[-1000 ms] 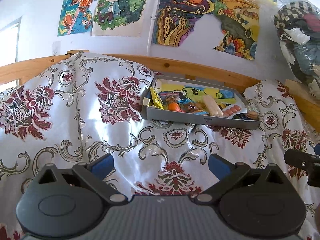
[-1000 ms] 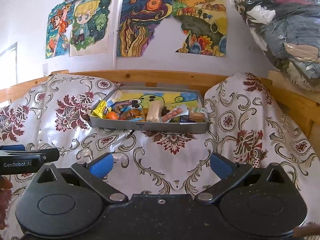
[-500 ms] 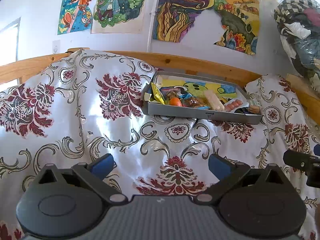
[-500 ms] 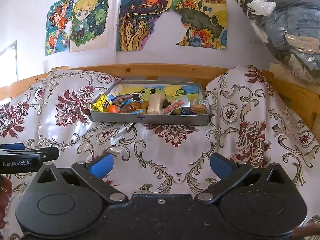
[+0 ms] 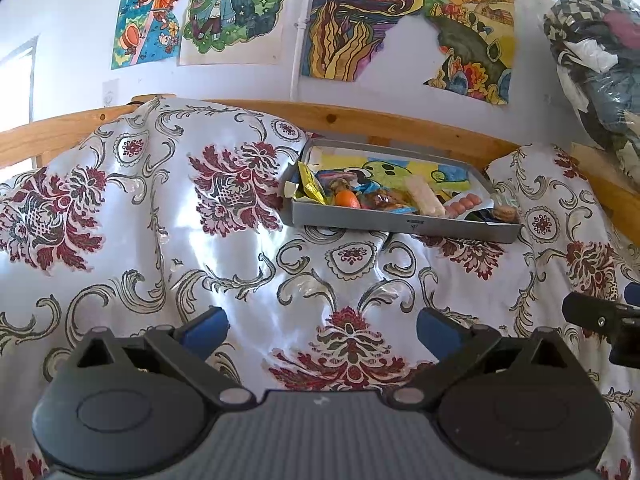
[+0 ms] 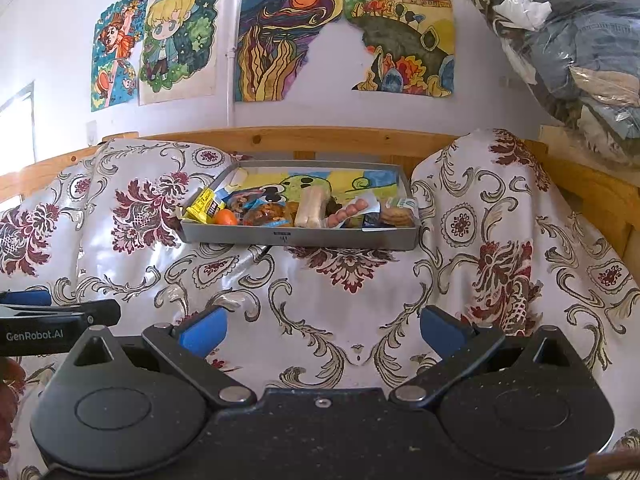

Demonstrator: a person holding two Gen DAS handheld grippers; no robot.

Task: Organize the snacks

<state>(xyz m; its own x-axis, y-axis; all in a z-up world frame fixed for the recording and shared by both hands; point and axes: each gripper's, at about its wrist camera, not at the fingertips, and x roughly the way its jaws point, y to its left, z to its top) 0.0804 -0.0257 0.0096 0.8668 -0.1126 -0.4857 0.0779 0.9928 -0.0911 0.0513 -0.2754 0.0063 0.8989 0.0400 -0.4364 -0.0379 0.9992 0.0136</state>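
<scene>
White wall hung with bright drawings (image 6: 288, 36); below it a floral cloth (image 5: 168, 240) drapes the surface. Grey tray (image 6: 298, 238) sits at the back near the wooden rail (image 6: 280, 138), snacks (image 6: 276, 212) lined along its front edge. Left claw (image 5: 320, 326) and right claw (image 6: 322, 330): both spread wide, empty, well short of the tray.

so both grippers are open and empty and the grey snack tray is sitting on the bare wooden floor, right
Not quite. The grey snack tray sits on the floral cloth, with wooden rails behind it, not on a bare wooden floor; the right wrist view shows this clearly. The rest holds: the left gripper and right gripper are both open and empty.
</scene>
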